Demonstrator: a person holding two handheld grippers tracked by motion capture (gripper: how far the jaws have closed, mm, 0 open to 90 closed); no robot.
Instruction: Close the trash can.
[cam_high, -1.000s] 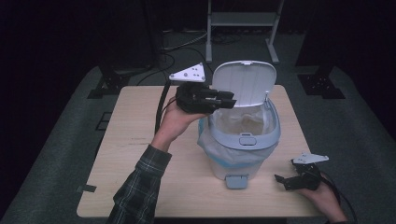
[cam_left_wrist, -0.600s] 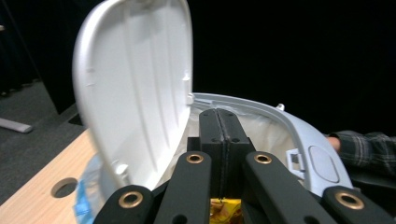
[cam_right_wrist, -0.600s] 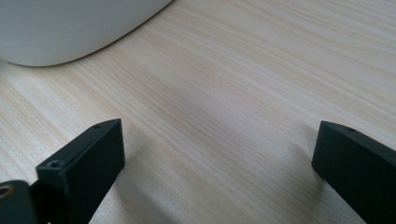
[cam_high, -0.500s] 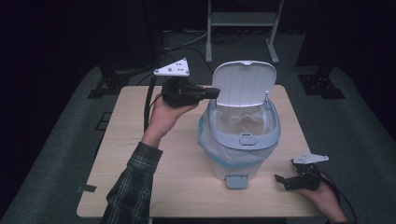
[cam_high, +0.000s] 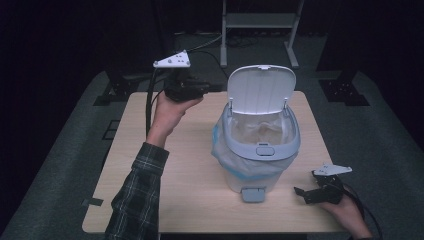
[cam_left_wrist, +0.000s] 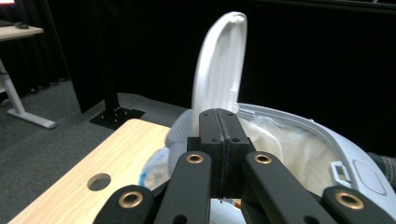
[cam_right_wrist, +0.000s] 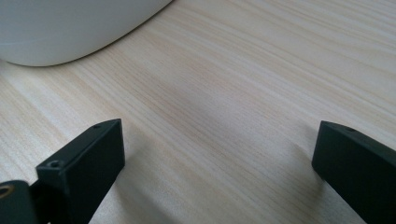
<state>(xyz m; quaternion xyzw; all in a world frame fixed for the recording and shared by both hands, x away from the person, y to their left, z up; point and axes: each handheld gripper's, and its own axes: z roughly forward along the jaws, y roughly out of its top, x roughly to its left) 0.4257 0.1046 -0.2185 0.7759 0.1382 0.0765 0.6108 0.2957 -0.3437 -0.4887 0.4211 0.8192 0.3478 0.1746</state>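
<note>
At the middle of the table (cam_high: 150, 165) stands the pedal bin (cam_high: 257, 165), white-bodied with a grey rim; its lid (cam_high: 260, 90) is propped upright at the back, and a thin liner bag (cam_high: 222, 150) is folded out over the rim. Inside I can make out pale crumpled material lying against the liner – whether paper or loose bag, I cannot tell. The foot pedal (cam_high: 253, 194) juts toward my side.

My left gripper (cam_high: 200, 90) is held up left of the lid, clear of it, its fingers pressed together with nothing between them; in the left gripper view the closed pads (cam_left_wrist: 219, 135) point at the lid's edge. My right gripper (cam_high: 310, 192) rests low on the table near the bin's right foot, fingers spread wide over bare wood (cam_right_wrist: 210, 93), holding nothing.

My judgement: the lid is the work in hand. To close it cleanly I would bring the closed left fingers behind the lid's top edge and tip it forward gently – the bin looks light, so I would steady its base with the right gripper and keep the liner from snagging at the hinge.
</note>
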